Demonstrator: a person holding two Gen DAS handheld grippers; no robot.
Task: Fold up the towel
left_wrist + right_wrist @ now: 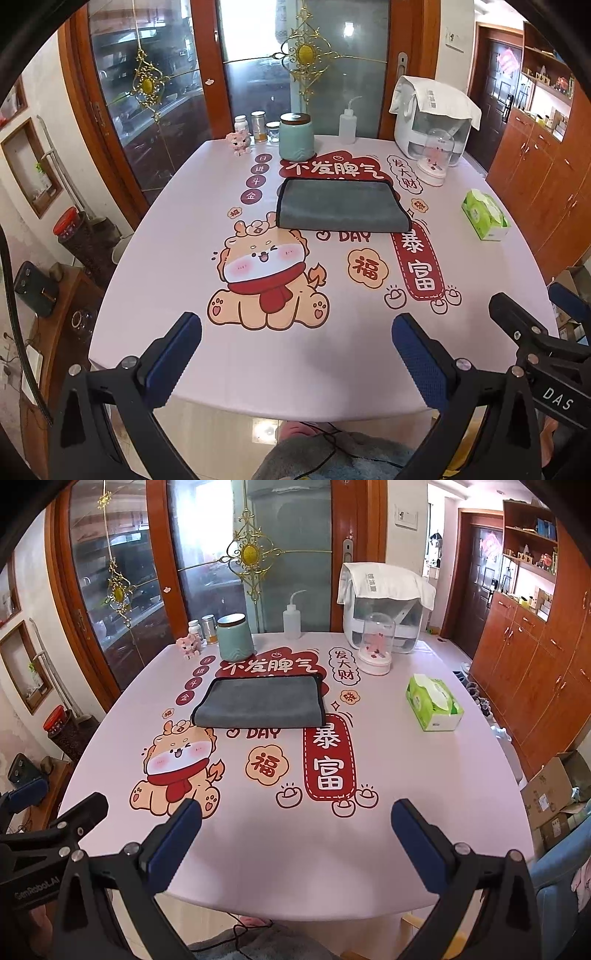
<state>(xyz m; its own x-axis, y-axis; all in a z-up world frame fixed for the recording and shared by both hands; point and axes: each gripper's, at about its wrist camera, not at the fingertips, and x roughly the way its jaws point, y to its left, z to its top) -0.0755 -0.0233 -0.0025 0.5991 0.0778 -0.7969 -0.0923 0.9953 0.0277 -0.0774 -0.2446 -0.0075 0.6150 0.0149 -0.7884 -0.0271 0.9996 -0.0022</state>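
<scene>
Left hand-held gripper [295, 354] hung over the near edge of the counter [295, 369], blue pads [173, 354] spread wide, nothing between them. Right hand-held gripper [295, 834] was likewise wide apart and empty, over the same near edge; it also showed at the right border of the left wrist view [532, 332]. The left one showed at the left border of the right wrist view [55, 823].

Beyond the grippers, a cartoon dog print [266, 273] covered the pink counter cloth, with a red vertical banner print [417, 262] to its right.

The towel [338, 205], grey with dark edging, lay flat past the dog print, touching its head edge, already folded into a wide rectangle with layers visible at its right end. Neither gripper touched it; both were well apart from it. In the right wrist view the towel [258, 701] sat centre-left of the counter.

Right of the towel, well apart: a green tissue box [434, 703]. Behind the towel: a teal lidded jar [295, 134], small bottles [258, 125] and a pink figurine [238, 142] to its left, a squeeze bottle [349, 120] to its right, then a glass-domed ornament [436, 157] and a white appliance with a cloth draped on top [432, 110]. Glass doors [166, 92] stood behind the counter.
</scene>
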